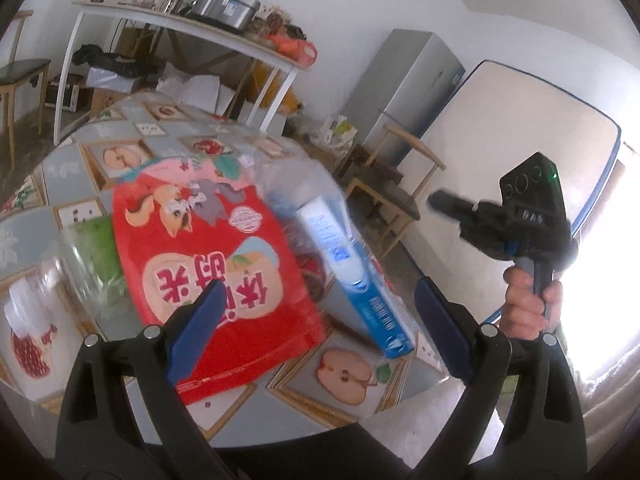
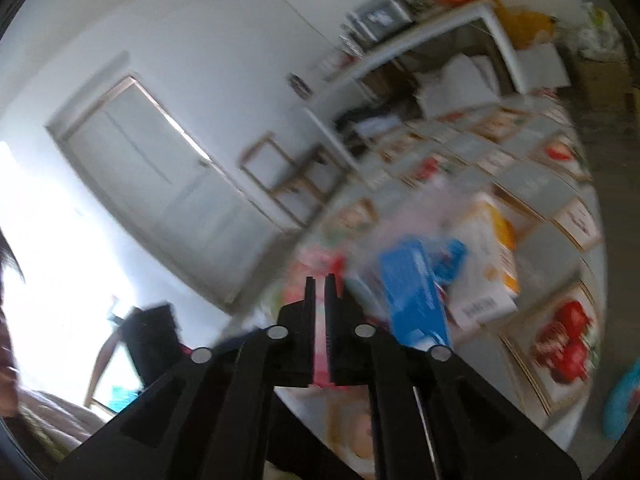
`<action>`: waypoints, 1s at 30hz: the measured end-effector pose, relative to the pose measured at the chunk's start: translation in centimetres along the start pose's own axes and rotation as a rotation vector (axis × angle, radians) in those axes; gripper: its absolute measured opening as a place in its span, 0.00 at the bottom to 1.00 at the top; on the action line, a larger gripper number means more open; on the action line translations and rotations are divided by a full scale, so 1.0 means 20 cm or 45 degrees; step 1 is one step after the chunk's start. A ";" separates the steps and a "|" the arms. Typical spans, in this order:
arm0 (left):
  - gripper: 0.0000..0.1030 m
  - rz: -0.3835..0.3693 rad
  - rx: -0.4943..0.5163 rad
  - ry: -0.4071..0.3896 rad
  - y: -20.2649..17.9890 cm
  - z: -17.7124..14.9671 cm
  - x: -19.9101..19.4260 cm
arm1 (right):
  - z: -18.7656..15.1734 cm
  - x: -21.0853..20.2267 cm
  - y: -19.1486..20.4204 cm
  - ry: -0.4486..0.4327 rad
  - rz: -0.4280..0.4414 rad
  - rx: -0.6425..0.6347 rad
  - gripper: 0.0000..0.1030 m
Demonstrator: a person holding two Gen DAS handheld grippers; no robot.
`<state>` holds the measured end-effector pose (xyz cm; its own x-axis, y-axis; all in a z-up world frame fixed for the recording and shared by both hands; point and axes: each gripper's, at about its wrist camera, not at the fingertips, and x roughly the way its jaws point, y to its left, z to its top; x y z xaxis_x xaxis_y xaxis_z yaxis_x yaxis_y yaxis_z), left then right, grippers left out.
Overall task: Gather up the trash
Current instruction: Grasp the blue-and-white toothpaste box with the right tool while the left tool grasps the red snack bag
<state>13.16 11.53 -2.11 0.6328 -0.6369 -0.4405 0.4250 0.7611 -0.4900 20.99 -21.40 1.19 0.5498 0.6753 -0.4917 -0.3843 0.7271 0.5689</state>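
The red snack bag lies on the table, light, crinkly, slippery: pinch its near edge. The stiffer blue carton leans beside. Your left gripper gapes empty; the right gripper is nearly closed, empty.

The left claw is black with blue pads, silver rivets, bare-skinned hand.

left gripper spread, right gripper (blurred) nearly closed

White walls, cluttered white shelf table, grey refrigerator, mattress leaning upright, wooden chairs, grey door, glaring daylight.
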 end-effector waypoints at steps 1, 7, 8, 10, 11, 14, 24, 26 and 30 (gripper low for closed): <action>0.88 0.008 0.007 0.010 0.00 -0.01 0.00 | -0.03 0.03 -0.02 0.024 -0.086 -0.011 0.29; 0.88 0.064 0.045 0.056 0.00 -0.08 -0.01 | -0.15 0.16 -0.03 0.115 -0.400 -0.169 0.53; 0.88 0.072 0.047 0.060 0.00 -0.08 -0.01 | -0.16 0.18 -0.03 0.122 -0.422 -0.191 0.56; 0.88 0.086 0.046 0.063 0.00 -0.09 -0.01 | -0.17 0.21 -0.04 0.142 -0.463 -0.227 0.61; 0.88 0.095 0.042 0.066 0.01 -0.09 -0.02 | -0.19 0.22 -0.04 0.150 -0.480 -0.240 0.63; 0.88 0.123 0.030 0.069 0.02 -0.11 -0.05 | -0.20 0.28 -0.05 0.185 -0.524 -0.290 0.66; 0.77 0.245 -0.042 0.101 0.12 -0.16 -0.09 | -0.24 0.40 -0.06 0.260 -0.580 -0.336 0.67; 0.75 0.295 -0.062 0.113 0.16 -0.16 -0.09 | -0.25 0.40 -0.07 0.266 -0.578 -0.328 0.65; 0.71 0.333 -0.161 0.133 0.25 -0.16 -0.08 | -0.28 0.40 -0.07 0.286 -0.558 -0.304 0.53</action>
<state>12.19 15.83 -6.31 0.6376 -0.4354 -0.6356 0.1684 0.8838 -0.4365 21.87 -16.35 -7.20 0.5346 0.2937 -0.7924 -0.3269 0.9365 0.1266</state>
